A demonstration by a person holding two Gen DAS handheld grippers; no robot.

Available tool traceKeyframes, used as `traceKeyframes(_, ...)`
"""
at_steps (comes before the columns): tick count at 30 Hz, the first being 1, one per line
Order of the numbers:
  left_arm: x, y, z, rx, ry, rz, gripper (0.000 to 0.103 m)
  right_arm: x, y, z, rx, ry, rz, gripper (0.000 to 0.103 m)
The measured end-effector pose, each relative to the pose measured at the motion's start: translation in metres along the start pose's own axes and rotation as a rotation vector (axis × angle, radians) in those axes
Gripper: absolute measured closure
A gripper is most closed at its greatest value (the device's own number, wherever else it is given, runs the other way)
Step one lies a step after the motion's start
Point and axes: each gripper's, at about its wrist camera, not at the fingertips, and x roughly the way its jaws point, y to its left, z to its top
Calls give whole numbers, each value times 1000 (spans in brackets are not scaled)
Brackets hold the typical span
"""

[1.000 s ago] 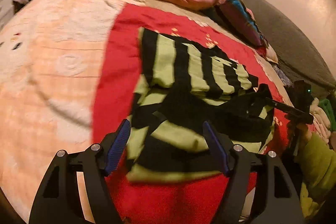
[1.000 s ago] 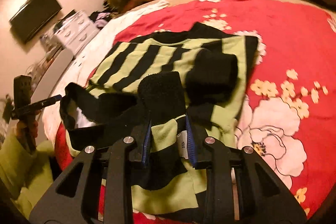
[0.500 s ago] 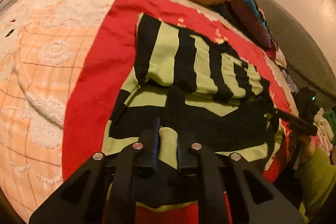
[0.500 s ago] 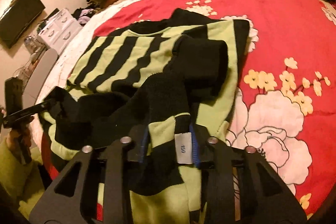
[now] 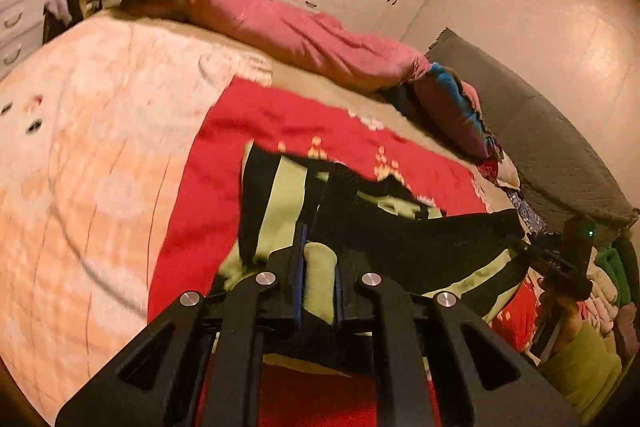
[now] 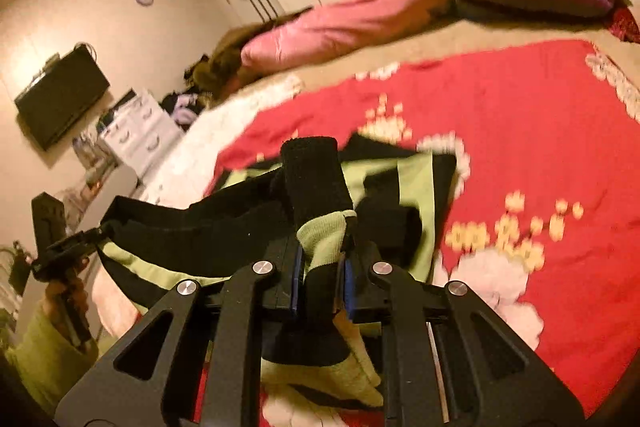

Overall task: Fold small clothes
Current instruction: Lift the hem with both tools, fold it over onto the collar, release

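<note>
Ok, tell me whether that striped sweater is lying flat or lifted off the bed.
Partly lifted. Its near edge hangs pinched in the left hand-held gripper and right hand-held gripper; the striped sweater lies on the red blanket farther back.

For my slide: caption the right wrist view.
Right hand-held gripper shut on striped sweater, lifting its edge above the red floral blanket.

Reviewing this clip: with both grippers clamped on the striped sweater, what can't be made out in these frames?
- Left wrist view: the left gripper and its frame hide the striped sweater hem below the pinch.
- Right wrist view: the right gripper covers the sweater's near edge; any label there is hidden.
- Both views: motion blur smears the flowers on the red blanket.
- Left wrist view: the person's right hand is cut off near the frame edge.
</note>
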Motion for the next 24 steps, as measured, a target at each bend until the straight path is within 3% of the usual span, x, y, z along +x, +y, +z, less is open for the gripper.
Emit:
traceKeyframes(7, 26, -6, 47, -7, -56, -24, 93, 18, -10, 39, 48, -52, -20, 94)
traceKeyframes(13, 77, -10, 80, 2, -63, 43, 90, 50, -26, 67, 107, -55, -66, 91)
traceKeyframes(14, 85, -9, 82, -5, -60, 67, 81, 63, -31, 71, 121, -37, -97, 83)
traceKeyframes(15, 99, -3, 83, -38, -43, 113, 51, 71, -36, 73, 133, -26, -128, 62)
traceKeyframes(16, 112, 5, 82, -83, -16, 160, 33, 81, -42, 74, 146, -9, -166, 50)
traceKeyframes(17, 127, 18, 76, -155, 31, 202, 28, 93, -49, 74, 154, 24, -210, 44)
traceKeyframes(19, 134, 32, 64, -225, 46, 214, 29, 110, -60, 68, 122, 87, -346, 44)
traceKeyframes(24, 110, 26, 38, -119, 6, 236, 28, 102, -47, 52, -47, 90, -325, 41)
